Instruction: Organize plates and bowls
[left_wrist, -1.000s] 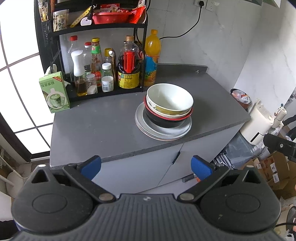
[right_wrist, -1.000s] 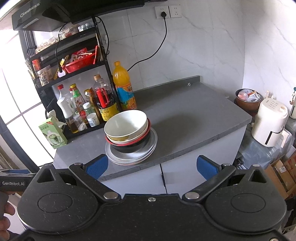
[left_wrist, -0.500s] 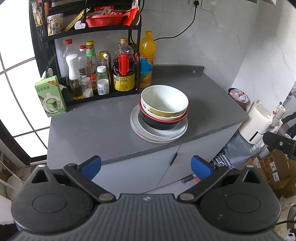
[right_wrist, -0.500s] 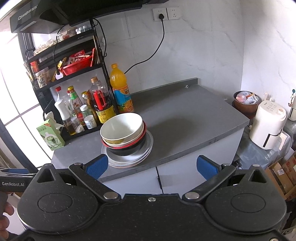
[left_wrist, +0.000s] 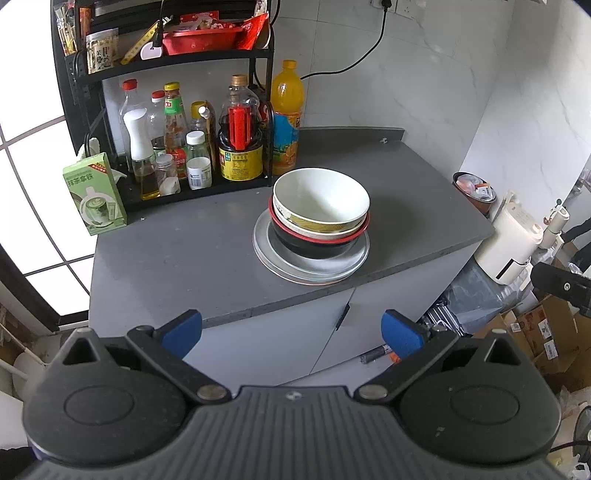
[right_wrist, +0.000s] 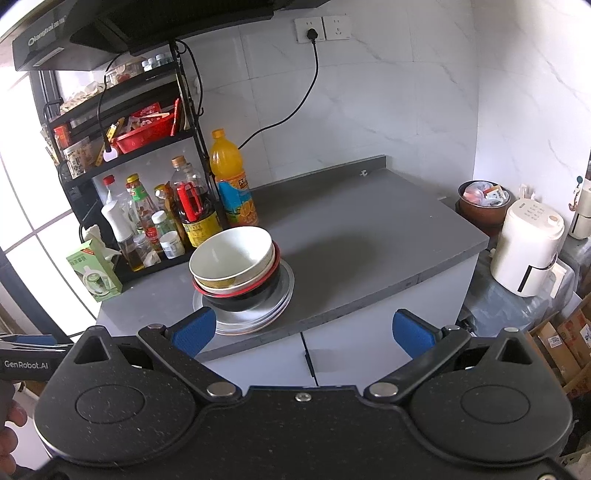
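Left gripper (left_wrist: 291, 330): lowest in our left view, jaws wide apart, nothing between them, short of the desk edge.
Right gripper (right_wrist: 303, 330): bottom of our right view, jaws likewise spread and empty, also off the desk.
Desk (left_wrist: 177, 258): grey top above cabinet doors, mid-frame in both views.
Stack (left_wrist: 314, 229): centre of the left view, left of centre in the right; it sits on the desk near the front edge, just in front of the rack.
Count: we make out two nested pale bowls (left_wrist: 321, 199), one black bowl (left_wrist: 314, 247) with a red rim beneath them, and flat plates (left_wrist: 269, 254) at the bottom, at least two judging by the rims in the right view; the exact plate count we cannot tell.
Rack (left_wrist: 184, 62): upper left, crowded with bottles (left_wrist: 240, 140); an orange bottle (left_wrist: 286, 118) stands just behind the stack.
Risk: we judge that lifting the top bowl by one rim could drag the nested one along or tilt the stack, since they sit snugly.
Risk: a wide reach past the stack could knock the orange bottle.
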